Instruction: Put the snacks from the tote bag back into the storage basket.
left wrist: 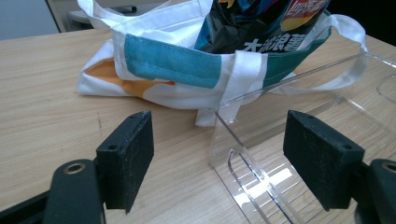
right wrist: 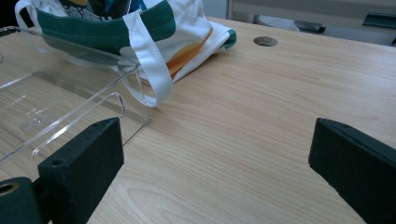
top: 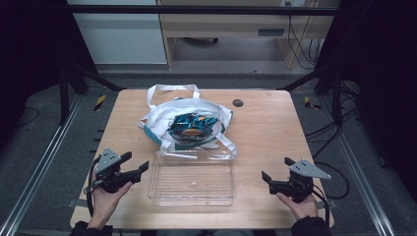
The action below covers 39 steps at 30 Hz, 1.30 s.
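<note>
Left gripper jaws: the left gripper (top: 136, 164) has its two black jaws spread wide, with nothing between them. In the left gripper view (left wrist: 218, 161) they frame the near left corner of the clear box.
Right gripper jaws: the right gripper (top: 277, 169) is also spread wide and empty. In the right gripper view (right wrist: 215, 170) bare tabletop lies between the jaws.
Hands: the left hand (top: 105, 194) and right hand (top: 299, 202) hold the grippers low over the near edge of the table, one on each side of the box, both apart from it.
Clear plastic box (top: 193, 195): a shallow, see-through rectangular tray, empty, lying flat at the near middle of the table between the two grippers.
Tote bag (top: 156, 118): white cloth with teal and orange patches, slumped just behind the box. One white strap hangs over the box's far rim; another loops toward the far edge.
Snack packet (top: 191, 126): a dark blue, shiny crisp bag sitting in the tote's open mouth.
Table (top: 268, 123): light wood-grain top with rounded corners and a small dark round cable hole (top: 238, 103) near the far edge.
Room: grey carpet floor, black frame legs at both sides, metal rails along the floor, loose cables at the right, and a pale wooden desk against the back wall.
</note>
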### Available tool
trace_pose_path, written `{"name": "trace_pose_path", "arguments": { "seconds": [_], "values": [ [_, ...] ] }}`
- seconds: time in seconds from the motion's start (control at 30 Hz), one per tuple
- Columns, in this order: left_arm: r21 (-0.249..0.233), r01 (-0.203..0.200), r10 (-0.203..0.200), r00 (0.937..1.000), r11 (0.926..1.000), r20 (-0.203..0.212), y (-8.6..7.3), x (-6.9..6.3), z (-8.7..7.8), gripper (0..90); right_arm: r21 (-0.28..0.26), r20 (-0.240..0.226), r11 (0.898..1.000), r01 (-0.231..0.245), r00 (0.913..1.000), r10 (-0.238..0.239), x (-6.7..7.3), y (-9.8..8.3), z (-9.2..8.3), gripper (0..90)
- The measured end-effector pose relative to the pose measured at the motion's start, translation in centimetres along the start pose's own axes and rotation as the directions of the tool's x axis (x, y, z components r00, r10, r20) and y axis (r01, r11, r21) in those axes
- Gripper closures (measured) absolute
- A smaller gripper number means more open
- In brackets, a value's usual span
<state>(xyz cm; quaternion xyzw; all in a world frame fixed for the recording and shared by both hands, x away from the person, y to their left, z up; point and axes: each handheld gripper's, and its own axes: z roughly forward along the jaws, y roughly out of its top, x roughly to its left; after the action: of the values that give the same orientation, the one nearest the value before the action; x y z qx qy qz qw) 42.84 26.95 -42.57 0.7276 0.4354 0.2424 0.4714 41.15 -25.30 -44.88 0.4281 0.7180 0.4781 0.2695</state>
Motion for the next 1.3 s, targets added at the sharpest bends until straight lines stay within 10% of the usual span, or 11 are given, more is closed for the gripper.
{"name": "trace_pose_path", "arguments": {
  "seconds": [1.3],
  "values": [
    [-0.013,-0.059,0.06,0.9972,0.9982,0.046,4.1,-2.6,2.5,24.8,0.021,0.005,1.0,0.0,1.0,0.0,0.0,-0.1,0.1,3.7]
  ]
}}
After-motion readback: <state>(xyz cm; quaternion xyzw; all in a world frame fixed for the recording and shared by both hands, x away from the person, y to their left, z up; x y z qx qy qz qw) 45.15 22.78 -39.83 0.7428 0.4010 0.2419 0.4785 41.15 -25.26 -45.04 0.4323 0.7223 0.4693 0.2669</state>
